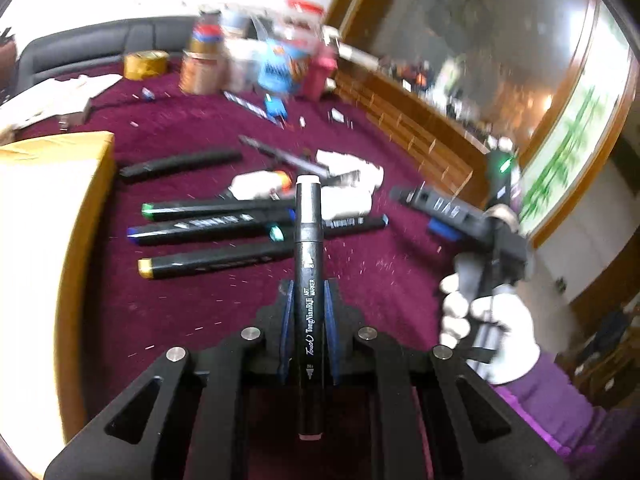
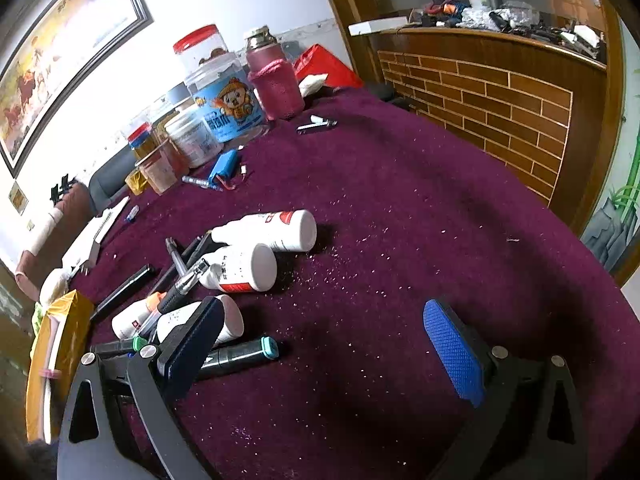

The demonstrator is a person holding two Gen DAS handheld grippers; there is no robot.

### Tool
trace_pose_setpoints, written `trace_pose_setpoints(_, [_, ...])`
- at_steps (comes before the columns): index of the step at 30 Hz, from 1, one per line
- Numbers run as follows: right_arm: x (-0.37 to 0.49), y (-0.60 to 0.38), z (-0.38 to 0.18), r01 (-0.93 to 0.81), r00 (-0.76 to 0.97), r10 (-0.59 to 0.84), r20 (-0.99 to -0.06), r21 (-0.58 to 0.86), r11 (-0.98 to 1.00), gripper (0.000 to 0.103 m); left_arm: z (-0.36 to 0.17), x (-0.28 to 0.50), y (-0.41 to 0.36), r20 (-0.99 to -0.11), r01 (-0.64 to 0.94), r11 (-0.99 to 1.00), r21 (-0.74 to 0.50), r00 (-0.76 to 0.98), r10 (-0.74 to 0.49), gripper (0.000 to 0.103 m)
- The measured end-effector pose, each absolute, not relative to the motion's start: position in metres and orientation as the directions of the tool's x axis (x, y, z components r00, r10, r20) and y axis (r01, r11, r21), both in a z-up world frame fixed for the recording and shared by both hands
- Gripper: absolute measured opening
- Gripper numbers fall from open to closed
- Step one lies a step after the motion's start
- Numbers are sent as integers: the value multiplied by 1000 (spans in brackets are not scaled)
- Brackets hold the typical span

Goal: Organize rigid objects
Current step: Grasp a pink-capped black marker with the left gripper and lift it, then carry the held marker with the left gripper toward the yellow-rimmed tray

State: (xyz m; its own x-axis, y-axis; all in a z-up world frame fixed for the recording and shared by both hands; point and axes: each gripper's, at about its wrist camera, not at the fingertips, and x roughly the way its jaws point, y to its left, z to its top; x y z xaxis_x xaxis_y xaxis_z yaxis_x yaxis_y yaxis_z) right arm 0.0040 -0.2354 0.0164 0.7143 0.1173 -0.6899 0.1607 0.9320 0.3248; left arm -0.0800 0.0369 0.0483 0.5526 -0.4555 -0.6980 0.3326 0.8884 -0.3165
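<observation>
My left gripper [image 1: 307, 304] is shut on a black art marker [image 1: 307, 264] with a white cap, held lengthwise above the maroon tablecloth [image 1: 192, 300]. Several black markers [image 1: 208, 232] lie in a row ahead of it, beside white bottles [image 1: 348, 184]. My right gripper [image 2: 324, 344] is open and empty, low over the cloth [image 2: 400, 240]. It also shows in the left wrist view [image 1: 424, 208], held by a white-gloved hand. White bottles [image 2: 280, 232] and a teal-capped marker [image 2: 240, 354] lie by its left finger.
A yellow cardboard box [image 1: 52, 216] stands at the left, also in the right wrist view [image 2: 52, 360]. Jars and containers [image 2: 224, 96] crowd the far edge, with a blue battery pack [image 2: 224, 166]. A wood-and-brick counter [image 2: 500, 92] stands beyond the table's right side.
</observation>
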Motion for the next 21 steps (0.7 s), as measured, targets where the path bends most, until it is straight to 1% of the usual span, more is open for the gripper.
trace_pose_setpoints(1, [7, -235, 15, 154, 698, 130, -704, 325, 933, 98, 54, -85, 44, -682, 328, 886, -328, 567, -462, 12])
trace_pose_setpoints(3, [4, -234, 17, 174, 685, 99, -721, 295, 939, 98, 65, -96, 63, -644, 314, 879, -359, 599, -476, 12])
trace_pose_setpoints(5, [-7, -227, 27, 148, 702, 86, -707, 264, 953, 98, 74, -106, 78, -613, 308, 872, -379, 623, -486, 12])
trace_pose_setpoints(8, [-20, -196, 48, 25, 717, 126, -685, 205, 978, 98, 87, -123, 102, -565, 312, 863, -397, 658, -497, 12])
trace_pose_setpoints(10, [-21, -168, 56, -77, 704, 160, -692, 149, 986, 98, 88, -128, 114, -551, 308, 861, -406, 669, -499, 12])
trace_pose_setpoints(12, [-18, -145, 57, -145, 678, 194, -709, 130, 981, 98, 87, -131, 126, -539, 293, 856, -427, 677, -501, 12])
trace_pose_setpoints(16, [-3, -115, 61, -212, 626, 272, -730, 176, 961, 98, 86, -137, 144, -515, 269, 843, -466, 692, -506, 12])
trace_pose_setpoints(17, [7, -107, 64, -229, 596, 321, -736, 227, 946, 98, 86, -138, 148, -512, 266, 841, -471, 694, -507, 12])
trace_pose_setpoints(21, [46, -75, 61, -241, 489, 441, -753, 369, 897, 98, 84, -142, 162, -498, 255, 836, -487, 705, -505, 12])
